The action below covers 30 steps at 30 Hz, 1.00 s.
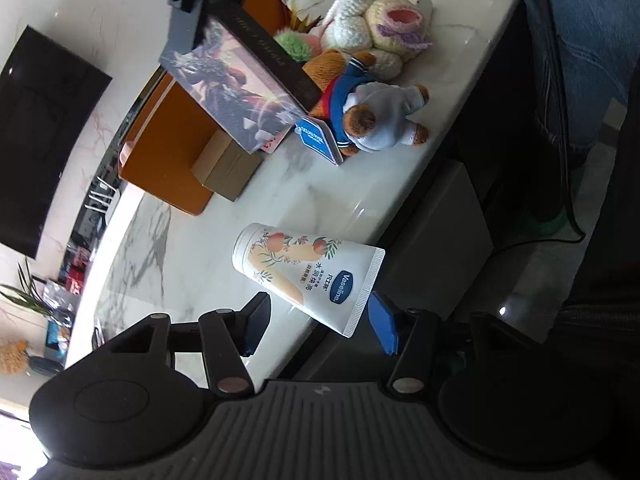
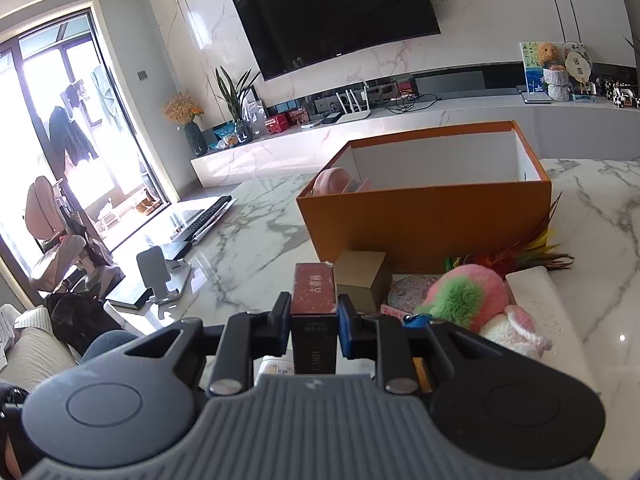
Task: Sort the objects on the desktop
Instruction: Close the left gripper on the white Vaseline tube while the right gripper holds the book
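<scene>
Ribbed grey housing and black linkages of the left gripper (image 1: 318,326) fill the lower part of the left wrist view; its two blue-padded fingers (image 1: 382,328) stand apart, released, straddling the crimped end of one lotion tube (image 1: 308,276) without pressing on it. That tube is smooth white plastic printed with peaches and a blue oval label, tapering from a round cap to a flat ridged seal, and lies on its side near the edge of the glossy, grey-veined marble table (image 1: 160,240).

Beyond the tube, toward the orange box (image 1: 168,160), one small tan cardboard carton (image 1: 226,168) touches the box wall. Beside the carton lie two plush bears, one in a pale grey top (image 1: 380,120) and one in blue with a red collar (image 1: 340,88), with one blue paper tag (image 1: 318,140) against them. Past the bears sit three cream crocheted pieces (image 1: 376,28) and one fuzzy pink-and-green pompom (image 1: 298,44).

In the right wrist view the right gripper (image 2: 314,326) is clenched on one flat, rectangular card box (image 2: 314,308), dark with a reddish end panel, held above the table just short of the orange box (image 2: 428,216). This open rectangular cardboard box has matte orange walls and a white lining; one round pink item (image 2: 330,182) leans inside its left end. One bundle of coloured feathers (image 2: 532,256) lies against its front wall, and one black wall-mounted screen (image 2: 336,12) hangs beyond it.
</scene>
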Each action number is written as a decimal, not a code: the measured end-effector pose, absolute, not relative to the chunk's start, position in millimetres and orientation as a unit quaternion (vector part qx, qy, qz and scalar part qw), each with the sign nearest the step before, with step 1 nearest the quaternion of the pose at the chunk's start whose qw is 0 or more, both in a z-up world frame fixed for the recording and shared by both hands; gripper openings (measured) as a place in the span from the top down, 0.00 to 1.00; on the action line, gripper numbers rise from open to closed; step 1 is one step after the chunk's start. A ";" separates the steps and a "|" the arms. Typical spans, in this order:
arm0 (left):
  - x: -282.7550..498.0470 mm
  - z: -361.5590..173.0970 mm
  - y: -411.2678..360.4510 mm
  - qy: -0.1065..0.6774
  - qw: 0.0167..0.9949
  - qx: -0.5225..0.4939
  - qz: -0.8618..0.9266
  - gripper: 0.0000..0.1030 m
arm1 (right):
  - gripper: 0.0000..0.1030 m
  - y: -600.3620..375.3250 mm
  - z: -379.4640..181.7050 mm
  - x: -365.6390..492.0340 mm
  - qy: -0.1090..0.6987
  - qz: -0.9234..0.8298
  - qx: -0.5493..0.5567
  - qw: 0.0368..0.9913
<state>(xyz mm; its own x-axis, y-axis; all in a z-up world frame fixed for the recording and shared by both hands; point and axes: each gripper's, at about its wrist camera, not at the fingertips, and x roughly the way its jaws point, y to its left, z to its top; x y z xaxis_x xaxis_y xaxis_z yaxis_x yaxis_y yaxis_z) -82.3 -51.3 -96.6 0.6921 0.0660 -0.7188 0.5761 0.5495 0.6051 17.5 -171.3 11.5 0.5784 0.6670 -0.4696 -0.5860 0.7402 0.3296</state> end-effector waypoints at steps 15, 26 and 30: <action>-76.1 -132.1 -67.0 0.339 0.763 0.524 -0.165 0.38 | 0.76 -174.6 2.3 36.0 0.319 0.346 0.086 0.878; -66.5 -97.7 -48.8 0.322 0.809 0.476 -0.121 0.90 | 0.76 -166.5 10.8 32.0 0.323 0.347 0.075 0.877; -47.7 -64.4 -31.9 0.342 0.846 0.394 -0.112 0.95 | 0.76 -163.9 12.7 33.6 0.329 0.342 0.068 0.877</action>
<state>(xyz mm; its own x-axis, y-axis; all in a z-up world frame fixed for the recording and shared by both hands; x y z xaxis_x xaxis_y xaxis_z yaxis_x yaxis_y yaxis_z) -47.7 -31.9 -64.4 0.7406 0.0812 -0.6670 0.4583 0.6648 0.5898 33.6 -163.9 12.7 0.5490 0.6455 -0.5310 -0.5558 0.7564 0.3448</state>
